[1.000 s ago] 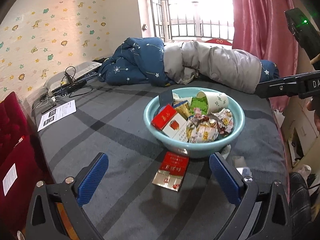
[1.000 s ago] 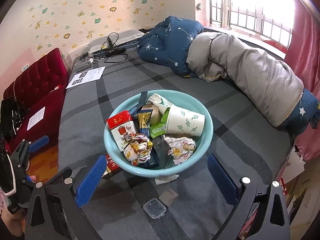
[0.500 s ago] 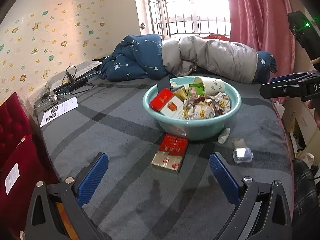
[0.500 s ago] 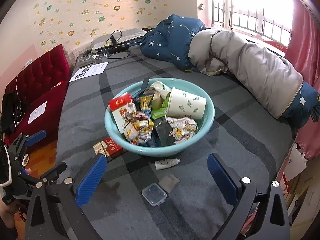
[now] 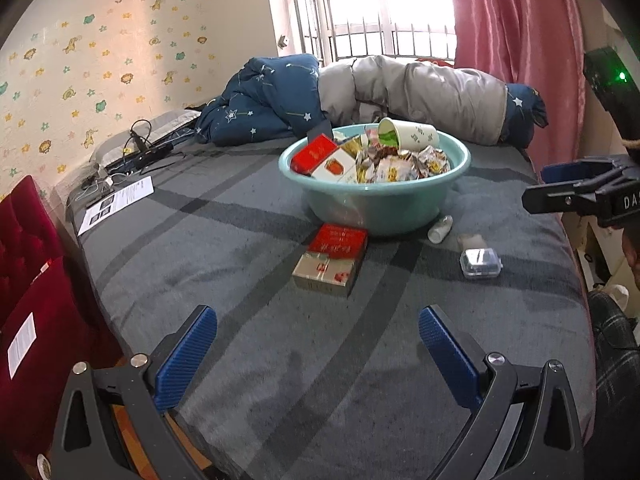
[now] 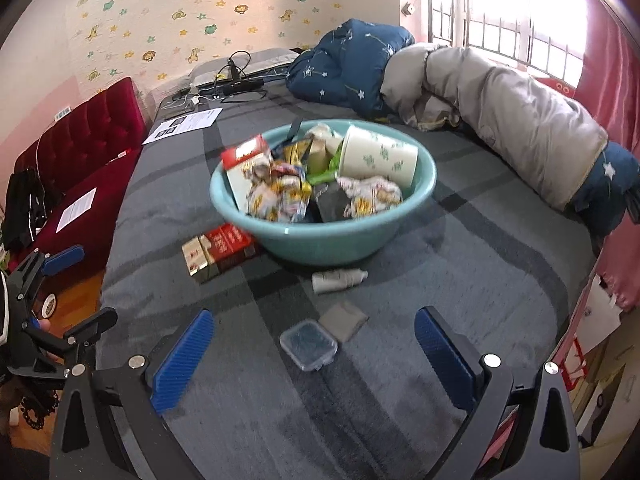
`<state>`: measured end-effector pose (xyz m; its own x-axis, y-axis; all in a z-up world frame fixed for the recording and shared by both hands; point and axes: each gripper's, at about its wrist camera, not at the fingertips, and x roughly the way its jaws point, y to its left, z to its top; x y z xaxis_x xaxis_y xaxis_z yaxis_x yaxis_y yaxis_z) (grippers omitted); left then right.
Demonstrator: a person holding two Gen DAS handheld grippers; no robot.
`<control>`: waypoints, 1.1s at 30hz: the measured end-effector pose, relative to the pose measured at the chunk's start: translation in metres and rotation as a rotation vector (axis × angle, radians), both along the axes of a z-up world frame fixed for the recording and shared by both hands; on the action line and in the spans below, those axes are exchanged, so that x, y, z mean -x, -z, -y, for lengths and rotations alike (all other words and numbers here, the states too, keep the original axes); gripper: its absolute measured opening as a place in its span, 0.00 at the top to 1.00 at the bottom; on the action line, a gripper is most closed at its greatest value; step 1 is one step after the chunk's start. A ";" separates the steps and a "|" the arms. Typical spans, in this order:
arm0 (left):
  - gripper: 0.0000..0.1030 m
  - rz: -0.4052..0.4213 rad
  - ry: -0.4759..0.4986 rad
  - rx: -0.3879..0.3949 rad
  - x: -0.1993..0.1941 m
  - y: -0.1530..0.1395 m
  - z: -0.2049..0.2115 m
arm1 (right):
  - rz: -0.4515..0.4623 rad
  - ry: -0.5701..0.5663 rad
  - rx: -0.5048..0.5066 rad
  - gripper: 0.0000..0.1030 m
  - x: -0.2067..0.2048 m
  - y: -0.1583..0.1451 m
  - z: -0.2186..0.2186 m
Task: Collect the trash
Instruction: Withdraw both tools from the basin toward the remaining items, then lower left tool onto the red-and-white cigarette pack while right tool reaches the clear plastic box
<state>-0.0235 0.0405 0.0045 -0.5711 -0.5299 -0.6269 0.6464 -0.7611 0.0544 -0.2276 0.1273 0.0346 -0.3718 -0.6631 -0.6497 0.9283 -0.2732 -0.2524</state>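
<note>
A teal basin (image 5: 376, 208) (image 6: 320, 240) stands mid-bed, filled with crumpled wrappers, red cartons and a paper cup (image 6: 380, 156). In front of it lie a red cigarette carton (image 5: 332, 258) (image 6: 220, 250), a small white bottle (image 5: 440, 229) (image 6: 338, 279), a grey packet (image 6: 344, 319) and a clear plastic box (image 5: 481, 263) (image 6: 309, 344). My left gripper (image 5: 318, 354) is open, low over the bed's near edge, short of the carton. My right gripper (image 6: 314, 354) is open too, its fingers either side of the plastic box, and shows at the right edge of the left wrist view (image 5: 580, 192).
A rolled blue and grey duvet (image 5: 384, 96) (image 6: 480, 108) lies behind the basin. Papers (image 5: 116, 204), cables and a pillow sit at the bed's far left. A red upholstered bench (image 6: 80, 168) runs along the left side, a pink curtain (image 5: 516, 32) hangs at right.
Both grippers have pulled back and dropped lower, so the basin looks farther away. The bottle, packet and plastic box have come into fuller view. Both stay open.
</note>
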 end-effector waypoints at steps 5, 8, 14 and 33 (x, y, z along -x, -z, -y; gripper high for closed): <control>0.00 0.001 -0.006 -0.012 -0.003 0.007 -0.003 | 0.008 0.007 -0.003 0.00 0.002 0.019 -0.008; 0.00 0.000 -0.010 -0.013 -0.004 0.009 -0.003 | 0.012 0.004 -0.010 0.00 0.003 0.023 -0.009; 0.00 -0.004 -0.020 -0.022 -0.005 0.013 -0.005 | 0.027 -0.003 -0.030 0.00 0.004 0.028 -0.007; 0.00 0.025 0.020 -0.075 0.009 0.022 0.007 | 0.100 0.000 -0.145 0.00 0.025 0.048 0.009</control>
<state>-0.0324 0.0332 -0.0178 -0.5648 -0.4692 -0.6788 0.6299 -0.7766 0.0127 -0.2524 0.1181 -0.0132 -0.3005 -0.5596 -0.7724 0.9507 -0.2408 -0.1954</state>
